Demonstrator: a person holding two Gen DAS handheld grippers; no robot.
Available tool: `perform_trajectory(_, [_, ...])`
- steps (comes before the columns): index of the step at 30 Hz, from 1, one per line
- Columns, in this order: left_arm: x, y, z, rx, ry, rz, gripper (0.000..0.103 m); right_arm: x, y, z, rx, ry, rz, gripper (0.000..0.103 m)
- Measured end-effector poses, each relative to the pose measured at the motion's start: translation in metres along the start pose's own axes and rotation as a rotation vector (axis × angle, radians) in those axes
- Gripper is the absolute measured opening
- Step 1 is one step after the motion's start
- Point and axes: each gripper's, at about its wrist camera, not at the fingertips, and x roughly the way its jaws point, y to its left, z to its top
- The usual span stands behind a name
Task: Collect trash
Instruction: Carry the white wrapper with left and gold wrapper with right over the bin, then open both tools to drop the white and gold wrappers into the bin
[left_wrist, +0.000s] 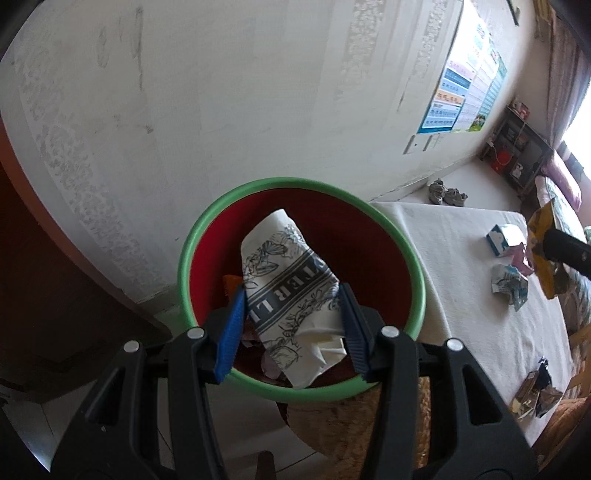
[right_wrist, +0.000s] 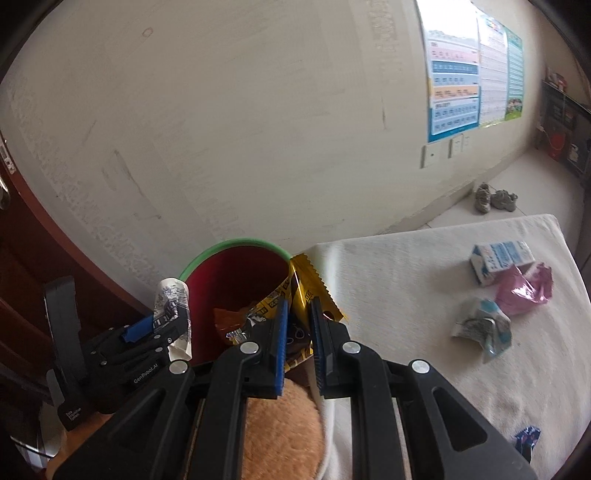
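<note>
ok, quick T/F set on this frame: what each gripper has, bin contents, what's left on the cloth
1. The left gripper holds a printed paper cup over the bin. True.
2. The right gripper is empty. False: its fingers are shut on a yellow wrapper.
3. The bin is red inside with a green rim. True.
4. The bin holds nothing yet. False: an orange wrapper already lies inside.
5. A blue and white carton and a pink wrapper lie on the white cloth. True.

bin (left_wrist: 192, 254) left of table (left_wrist: 454, 295); paper cup (left_wrist: 291, 291) over bin; cartons (right_wrist: 500, 260) on table right.
</note>
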Motion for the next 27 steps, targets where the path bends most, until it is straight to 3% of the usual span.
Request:
perform_trajectory(11, [0.004, 0.02, 0.004, -0.028, 0.0, 0.035, 0.047, 0.033, 0.016, 0.002, -0.034, 0.066, 0.031, 0.013])
perform_trajectory(27, [0.032, 0.015, 0.015, -0.02, 0.018, 0.004, 0.047, 0.055, 0.035, 0.004, -0.083, 0.093, 0.027, 0.013])
